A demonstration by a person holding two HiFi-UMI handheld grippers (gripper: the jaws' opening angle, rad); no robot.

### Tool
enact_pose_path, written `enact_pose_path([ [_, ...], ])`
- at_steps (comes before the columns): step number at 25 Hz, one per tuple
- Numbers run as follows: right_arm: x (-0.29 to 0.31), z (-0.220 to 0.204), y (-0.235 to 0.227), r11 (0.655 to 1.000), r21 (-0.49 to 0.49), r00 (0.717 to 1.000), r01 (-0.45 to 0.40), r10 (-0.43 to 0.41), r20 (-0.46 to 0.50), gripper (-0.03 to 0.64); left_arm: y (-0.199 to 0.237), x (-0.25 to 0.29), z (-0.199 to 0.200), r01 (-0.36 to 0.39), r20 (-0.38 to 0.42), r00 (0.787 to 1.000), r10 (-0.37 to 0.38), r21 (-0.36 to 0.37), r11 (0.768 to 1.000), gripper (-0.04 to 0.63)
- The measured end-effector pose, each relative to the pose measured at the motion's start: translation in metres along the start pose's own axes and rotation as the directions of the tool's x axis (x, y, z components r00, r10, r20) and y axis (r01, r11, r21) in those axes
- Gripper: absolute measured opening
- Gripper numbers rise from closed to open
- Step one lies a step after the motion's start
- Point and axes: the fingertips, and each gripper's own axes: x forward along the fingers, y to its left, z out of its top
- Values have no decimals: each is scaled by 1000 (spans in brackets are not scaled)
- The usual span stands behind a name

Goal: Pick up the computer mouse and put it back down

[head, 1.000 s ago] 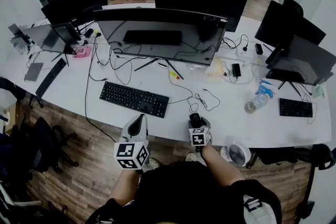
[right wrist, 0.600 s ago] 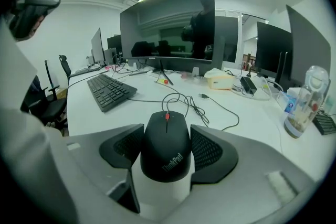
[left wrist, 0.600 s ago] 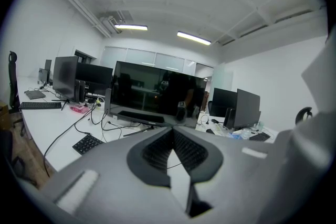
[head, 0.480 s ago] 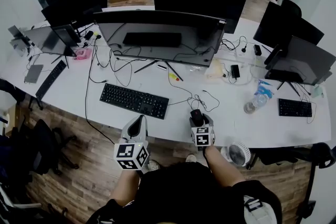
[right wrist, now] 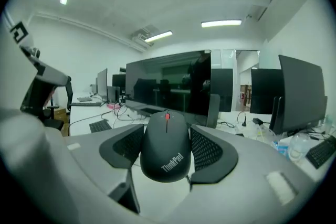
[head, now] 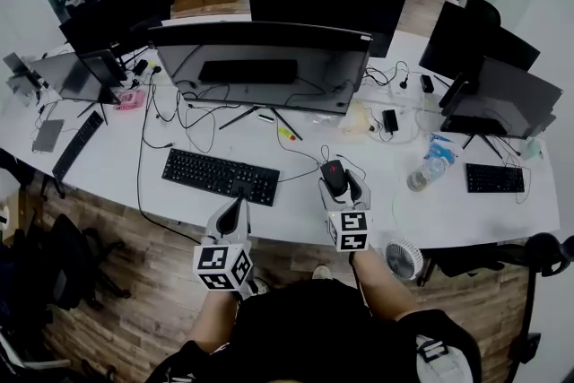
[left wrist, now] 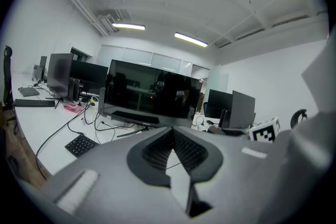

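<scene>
Your right gripper, stretched forward over the table, clamps the computer mouse between its jaws, while your left gripper sits lower beside it, jaws pressed together, empty.

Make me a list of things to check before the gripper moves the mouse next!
1. Right gripper has a jaw on each side of the mouse: ok.
2. Mouse sits straight and centred in the grip: ok.
3. Mouse is lifted off the desk: cannot tell.
4. Keyboard and water bottle are apart from the mouse: ok.
5. Left gripper is shut, empty and off to the side: ok.
</scene>
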Motion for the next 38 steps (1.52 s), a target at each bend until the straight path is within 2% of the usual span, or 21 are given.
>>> enact_pose_path([
  [4,-20,63,-4,1000,-4,989,11,-10,145,275,-2,1,3,11,6,1000,-11,2,1000,54],
  [7,-34,95,-7,1000,-9,976,23,-21,218,275,-2,1,4,16,9,1000,-16,5,1000,54],
  [11,-49,116,-10,999,-19,962,41,-35,269,275,-2,-1,5,20,12,1000,-20,7,1000,54],
  [15,-52,118,-12,999,-12,959,48,-43,280,275,-3,0,3,23,6,1000,-23,10,1000,54],
  [22,-45,96,-19,997,57,973,47,-58,224,275,-1,-1,-1,21,-7,1000,-21,6,1000,54],
  [30,-28,44,-24,993,92,991,68,-78,110,273,0,-2,3,18,-10,1000,-18,17,1000,54],
  [34,-18,1,-27,991,102,996,88,-91,18,275,-1,-2,3,17,-17,1000,-16,26,1000,54],
  [38,-11,-56,-27,980,167,991,104,-88,-103,275,-1,-2,2,12,-21,1000,-11,32,999,54],
])
